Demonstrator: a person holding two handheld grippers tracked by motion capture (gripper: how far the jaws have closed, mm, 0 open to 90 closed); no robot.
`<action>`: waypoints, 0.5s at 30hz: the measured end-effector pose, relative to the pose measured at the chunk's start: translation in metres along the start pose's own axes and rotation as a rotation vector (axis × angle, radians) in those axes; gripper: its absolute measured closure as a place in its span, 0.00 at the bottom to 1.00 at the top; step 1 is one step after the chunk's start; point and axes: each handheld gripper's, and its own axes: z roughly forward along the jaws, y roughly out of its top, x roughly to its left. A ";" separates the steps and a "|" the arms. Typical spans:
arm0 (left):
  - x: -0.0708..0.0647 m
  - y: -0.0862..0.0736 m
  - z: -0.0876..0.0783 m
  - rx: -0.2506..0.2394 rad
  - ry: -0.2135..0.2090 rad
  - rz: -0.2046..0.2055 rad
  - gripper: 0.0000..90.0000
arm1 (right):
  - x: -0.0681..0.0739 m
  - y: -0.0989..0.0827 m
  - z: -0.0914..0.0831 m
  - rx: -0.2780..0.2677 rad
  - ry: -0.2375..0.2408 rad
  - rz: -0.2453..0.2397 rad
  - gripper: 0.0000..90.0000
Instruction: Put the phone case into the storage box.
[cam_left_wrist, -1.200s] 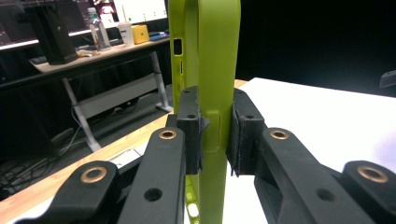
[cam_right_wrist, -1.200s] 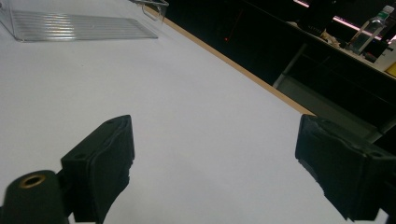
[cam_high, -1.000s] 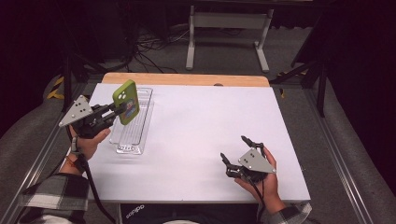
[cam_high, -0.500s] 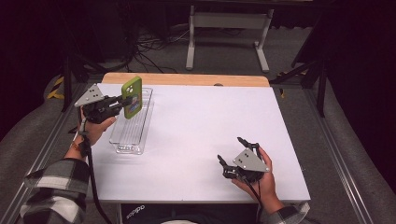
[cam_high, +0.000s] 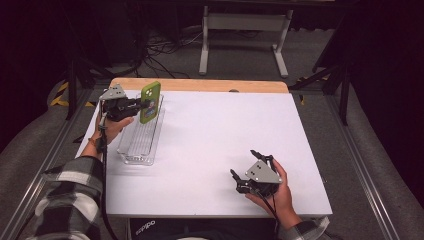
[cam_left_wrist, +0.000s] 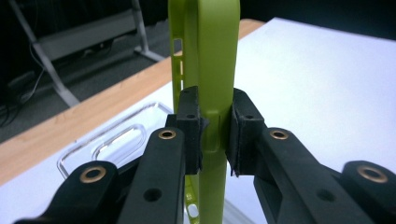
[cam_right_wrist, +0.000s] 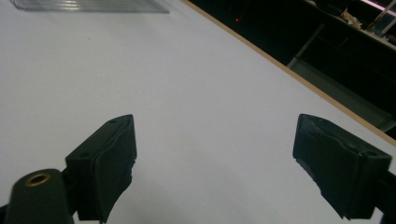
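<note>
A lime-green phone case stands upright in the air over the far end of a clear plastic tray at the table's left. My left gripper is shut on the case's edge; in the left gripper view both pads clamp the green case from either side, with the tray's rim below. My right gripper rests low near the table's front right, held by a hand. In the right gripper view its jaws stand wide apart over bare white table, with nothing between them.
The white table has a wooden strip along its far edge. Beyond it stand a white metal stand and cables on the dark floor. A corner of the clear tray shows far off in the right gripper view.
My left gripper has carried the green case farther back along the tray towards the table's far end. The right gripper has shifted slightly left near the front edge, still open.
</note>
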 end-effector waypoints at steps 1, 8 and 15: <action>0.002 -0.002 0.003 0.014 0.007 -0.002 0.87 | 0.001 -0.001 0.001 0.007 0.004 -0.002 0.16; 0.014 -0.009 0.012 0.048 0.033 -0.017 0.87 | 0.004 -0.003 0.007 0.048 0.043 -0.014 0.17; 0.024 -0.010 0.018 0.087 0.180 -0.015 0.86 | 0.009 -0.006 0.015 0.113 0.083 -0.056 0.16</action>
